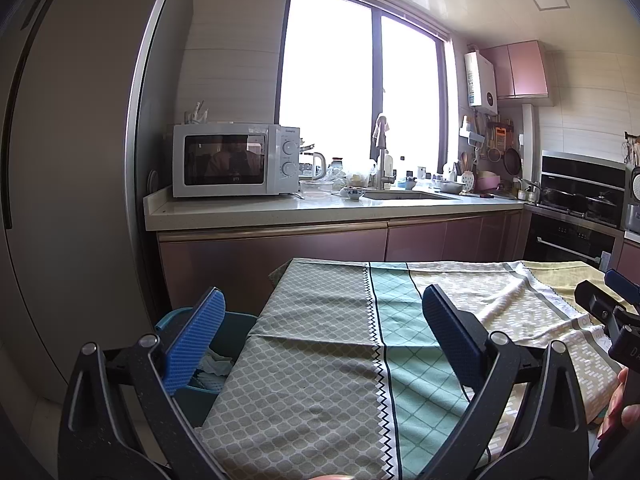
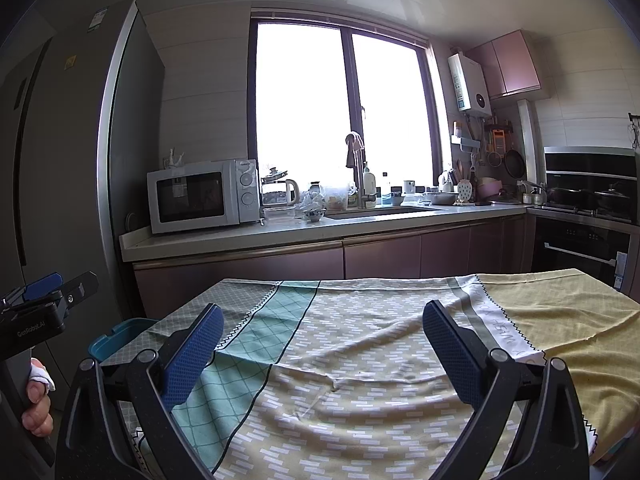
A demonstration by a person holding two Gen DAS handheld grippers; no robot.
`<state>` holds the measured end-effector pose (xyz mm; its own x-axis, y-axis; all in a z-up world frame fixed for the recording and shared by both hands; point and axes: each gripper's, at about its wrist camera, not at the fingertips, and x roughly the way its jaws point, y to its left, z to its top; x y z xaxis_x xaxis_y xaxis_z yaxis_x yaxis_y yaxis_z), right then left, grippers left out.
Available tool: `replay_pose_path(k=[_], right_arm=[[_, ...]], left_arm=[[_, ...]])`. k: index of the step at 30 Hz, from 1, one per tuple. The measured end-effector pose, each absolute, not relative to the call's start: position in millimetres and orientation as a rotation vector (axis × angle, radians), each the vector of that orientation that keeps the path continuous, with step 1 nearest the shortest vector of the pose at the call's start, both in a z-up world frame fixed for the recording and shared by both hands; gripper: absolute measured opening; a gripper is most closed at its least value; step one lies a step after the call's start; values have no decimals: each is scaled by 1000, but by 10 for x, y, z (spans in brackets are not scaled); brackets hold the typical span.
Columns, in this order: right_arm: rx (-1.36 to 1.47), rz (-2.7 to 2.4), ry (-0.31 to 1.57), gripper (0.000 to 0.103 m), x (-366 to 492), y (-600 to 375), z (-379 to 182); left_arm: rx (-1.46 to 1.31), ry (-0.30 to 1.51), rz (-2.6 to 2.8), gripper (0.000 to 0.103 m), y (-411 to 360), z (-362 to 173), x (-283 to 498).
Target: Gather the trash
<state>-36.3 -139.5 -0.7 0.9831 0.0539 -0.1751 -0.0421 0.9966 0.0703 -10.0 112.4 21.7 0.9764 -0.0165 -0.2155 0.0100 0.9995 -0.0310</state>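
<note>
My left gripper (image 1: 324, 320) is open above the left half of the cloth-covered table (image 1: 320, 380), with nothing between its blue pads. Just past its left finger, beside the table's left edge, stands a teal bin (image 1: 236, 328) holding crumpled white paper (image 1: 214, 364). My right gripper (image 2: 322, 332) is open and empty too, over the table's middle; it shows at the right edge of the left wrist view as the right gripper (image 1: 604, 286). The right wrist view catches the bin's rim (image 2: 120, 334) and the left gripper (image 2: 64, 284). A hand (image 2: 36, 400) has a white scrap at its thumb.
A tall grey fridge (image 1: 60, 160) rises left of the bin. Behind the table runs a counter (image 1: 280, 208) with a microwave (image 1: 232, 160), a sink and dishes. An oven and hob (image 2: 584, 216) stand at the back right. The cloth (image 2: 380, 360) lies wrinkled.
</note>
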Motion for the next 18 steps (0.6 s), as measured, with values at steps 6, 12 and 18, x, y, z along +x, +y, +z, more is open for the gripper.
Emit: replay_pose_path(k=[6,12,18], right_arm=[[69,48,178,96,-361,-1395,-5],[70,48,177,96,-357,-1397,-2],[69,46,178,96,-355,-1400,-6]], left_arm=[[-30,218,-14,97,1123,217,-99],[-30,217,-13,97,1123,217,-100],[-30,218,-13,97,1116,214,-96]])
